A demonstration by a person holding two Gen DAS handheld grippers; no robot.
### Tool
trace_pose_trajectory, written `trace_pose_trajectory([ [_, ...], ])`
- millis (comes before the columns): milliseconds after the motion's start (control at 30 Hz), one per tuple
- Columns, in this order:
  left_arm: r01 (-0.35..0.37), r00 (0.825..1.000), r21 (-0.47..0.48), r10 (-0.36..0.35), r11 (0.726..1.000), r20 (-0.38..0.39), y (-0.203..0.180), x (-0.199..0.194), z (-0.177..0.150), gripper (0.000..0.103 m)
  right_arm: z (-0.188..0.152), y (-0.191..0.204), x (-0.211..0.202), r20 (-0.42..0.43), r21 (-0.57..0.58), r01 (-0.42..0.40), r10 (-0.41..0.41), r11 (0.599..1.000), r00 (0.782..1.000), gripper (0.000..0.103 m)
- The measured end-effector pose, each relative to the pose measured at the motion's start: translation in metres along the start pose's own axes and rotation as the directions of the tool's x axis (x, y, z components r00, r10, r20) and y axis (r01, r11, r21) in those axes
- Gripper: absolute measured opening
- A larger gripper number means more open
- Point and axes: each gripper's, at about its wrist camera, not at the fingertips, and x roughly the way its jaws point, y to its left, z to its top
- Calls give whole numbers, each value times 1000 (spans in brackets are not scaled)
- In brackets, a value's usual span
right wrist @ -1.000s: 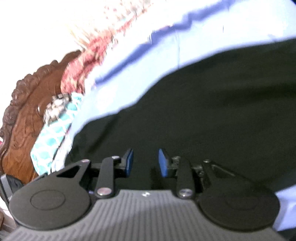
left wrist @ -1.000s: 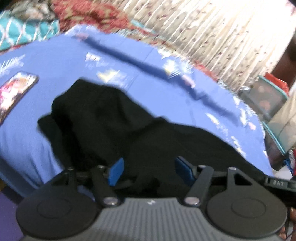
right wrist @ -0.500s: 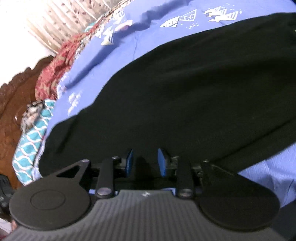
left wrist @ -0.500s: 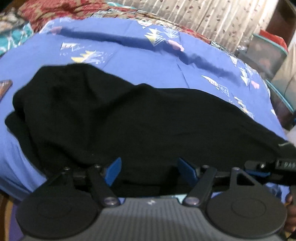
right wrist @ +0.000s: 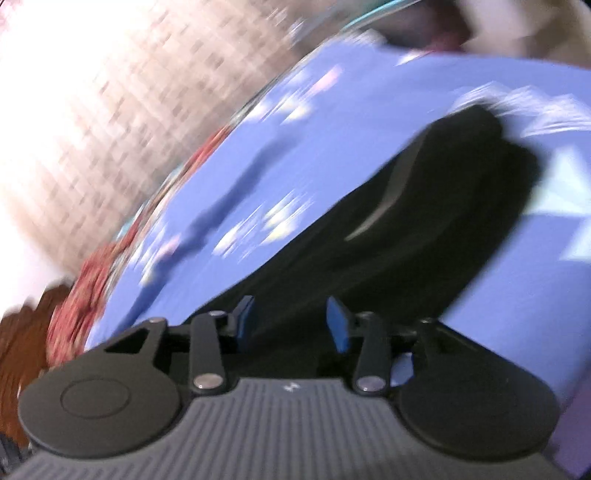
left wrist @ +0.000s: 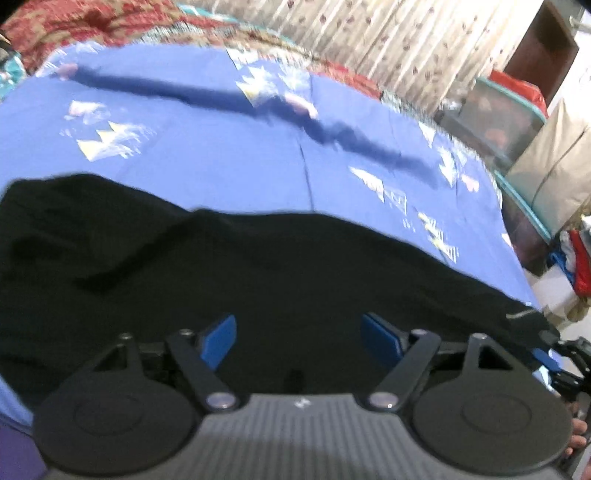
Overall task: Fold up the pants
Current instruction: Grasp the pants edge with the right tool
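Black pants (left wrist: 258, 266) lie stretched lengthwise across a blue bed sheet (left wrist: 258, 147). My left gripper (left wrist: 300, 338) hovers low over their near edge with its jaws opening. The blue pads (left wrist: 219, 338) stand wide apart and press on nothing, with black cloth beneath the gap. The right wrist view is heavily blurred. There the pants (right wrist: 424, 221) run away to a leg end with a thin grey stripe (right wrist: 373, 218). My right gripper (right wrist: 291, 323) is over the near part of that leg, jaws opening. Its pads (right wrist: 338, 325) stand apart, with cloth below them, not pinched.
A red patterned blanket (left wrist: 92, 22) and a flowered curtain (left wrist: 369, 37) border the bed's far side. A teal-lidded storage box (left wrist: 502, 122) and bags stand past its right end. A carved wooden headboard (right wrist: 22, 332) shows at the left. A person's fingers (left wrist: 578, 432) show at the lower right edge.
Both pairs of jaws have widened, the right from a narrow gap on the cloth. The right view has swung fast along the pants to the leg end. The left gripper slid sideways along the near edge.
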Motion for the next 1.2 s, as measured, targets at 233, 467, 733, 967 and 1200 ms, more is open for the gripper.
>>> trace_pose_trajectory([
  [233,-27,993,38,31,999,-110,-23,31,-15,77,11,-62,-14,127,224,95,-126,970,984,69],
  [467,-65,990,22,67,998,-122,-24,29,-17,77,29,-85,20,155,284,104,-153,953,976,72],
  [733,-29,994,58,35,998,-102,-38,22,-7,77,54,-70,31,159,188,96,-127,977,979,16],
  [967,137,988,-8,-137,991,-69,-52,18,12,77,34,55,25,91,-286,-53,82,957,992,15],
  [1200,158,986,-29,-159,987,-50,-44,11,7,77,-55,145,58,-204,-569,-252,163,783,965,15],
])
